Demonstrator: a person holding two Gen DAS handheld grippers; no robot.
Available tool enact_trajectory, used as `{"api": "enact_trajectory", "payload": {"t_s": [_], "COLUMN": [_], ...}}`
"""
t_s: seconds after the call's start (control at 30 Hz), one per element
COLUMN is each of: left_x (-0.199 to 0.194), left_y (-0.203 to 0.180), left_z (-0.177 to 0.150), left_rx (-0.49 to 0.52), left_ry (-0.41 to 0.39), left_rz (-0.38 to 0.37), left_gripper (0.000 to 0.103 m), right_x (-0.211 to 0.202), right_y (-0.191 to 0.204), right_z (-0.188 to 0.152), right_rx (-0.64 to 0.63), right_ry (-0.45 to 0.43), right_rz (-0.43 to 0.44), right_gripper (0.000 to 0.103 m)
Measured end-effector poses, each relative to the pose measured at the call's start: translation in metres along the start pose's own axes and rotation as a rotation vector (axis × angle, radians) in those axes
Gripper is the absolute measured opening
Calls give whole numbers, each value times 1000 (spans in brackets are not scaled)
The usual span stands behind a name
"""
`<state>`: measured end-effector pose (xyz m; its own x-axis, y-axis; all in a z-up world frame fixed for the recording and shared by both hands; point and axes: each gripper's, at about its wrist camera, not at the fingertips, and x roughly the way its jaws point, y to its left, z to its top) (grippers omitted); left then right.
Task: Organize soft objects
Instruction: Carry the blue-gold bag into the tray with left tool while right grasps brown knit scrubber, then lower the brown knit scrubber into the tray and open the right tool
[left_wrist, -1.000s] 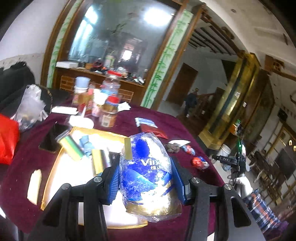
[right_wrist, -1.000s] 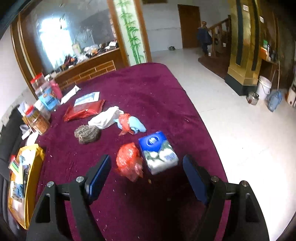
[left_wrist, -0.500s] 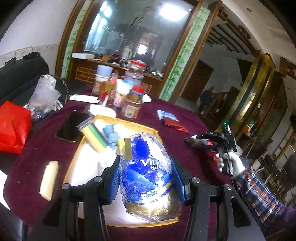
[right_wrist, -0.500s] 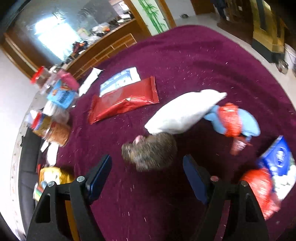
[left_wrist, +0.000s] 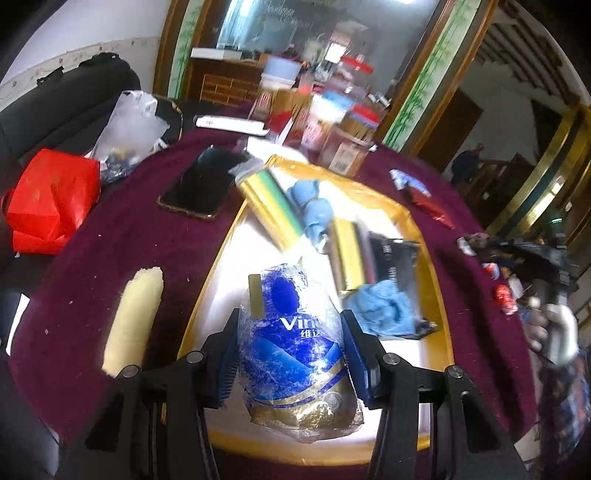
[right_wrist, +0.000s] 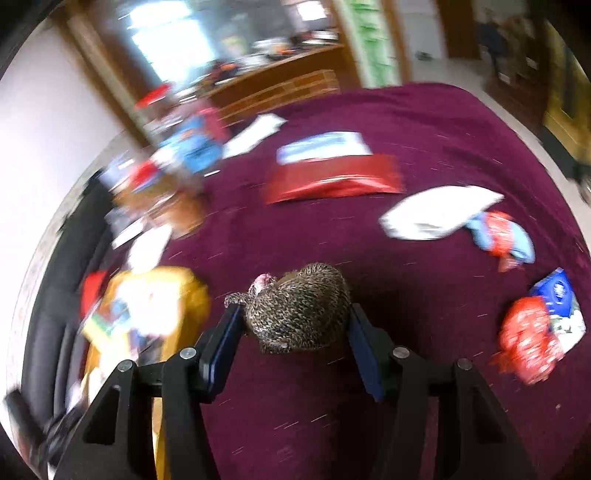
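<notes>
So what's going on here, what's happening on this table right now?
A person is sorting soft things on a maroon-covered table with a gripper in each hand. The left gripper is clamped on a blue tissue pack over the gold tray, which holds a blue cloth and other items. The right gripper has its fingers against a brown knitted bundle. A white cloth and a red packet lie on the table beyond it.

Blue tissue pack (left_wrist: 295, 343): crinkled foil wrap, upright, clamped between the left gripper (left_wrist: 291, 350) pads, above gold tray (left_wrist: 439, 295) | Brown knitted bundle (right_wrist: 299, 314): rounded, between the right gripper (right_wrist: 295, 332) pads, on maroon cloth (right_wrist: 424, 122)
</notes>
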<state>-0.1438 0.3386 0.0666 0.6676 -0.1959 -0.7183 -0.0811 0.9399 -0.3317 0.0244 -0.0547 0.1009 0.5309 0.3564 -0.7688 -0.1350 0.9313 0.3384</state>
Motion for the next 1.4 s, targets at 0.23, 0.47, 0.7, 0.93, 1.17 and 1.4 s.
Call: {"api": "enact_trajectory", "payload": {"t_s": [0.23, 0.47, 0.7, 0.93, 1.17, 1.4], "left_x": [38, 1, -38, -44, -45, -51], "left_y": [7, 10, 31, 45, 41, 37], "left_z": [21, 26, 10, -1, -7, -13], "left_rx": [-5, -40, -120, -152, -148, -141], "left_ry": [34, -68, -149, -160, -162, -156], "left_rz": [76, 37, 12, 18, -5, -18], "left_gripper": [73, 73, 73, 73, 73, 75], "right_x": [0, 22, 62, 69, 83, 70], "right_y": [123, 207, 229, 230, 244, 231], "right_z": [-53, -130, -161, -161, -148, -136], "right_rx": [-254, -491, -532, -491, -527, -461], "right_ry": [98, 278, 317, 284, 229, 243], "right_rz": [195, 303, 236, 250, 160, 241], "right_gripper": [57, 58, 58, 62, 68, 68]}}
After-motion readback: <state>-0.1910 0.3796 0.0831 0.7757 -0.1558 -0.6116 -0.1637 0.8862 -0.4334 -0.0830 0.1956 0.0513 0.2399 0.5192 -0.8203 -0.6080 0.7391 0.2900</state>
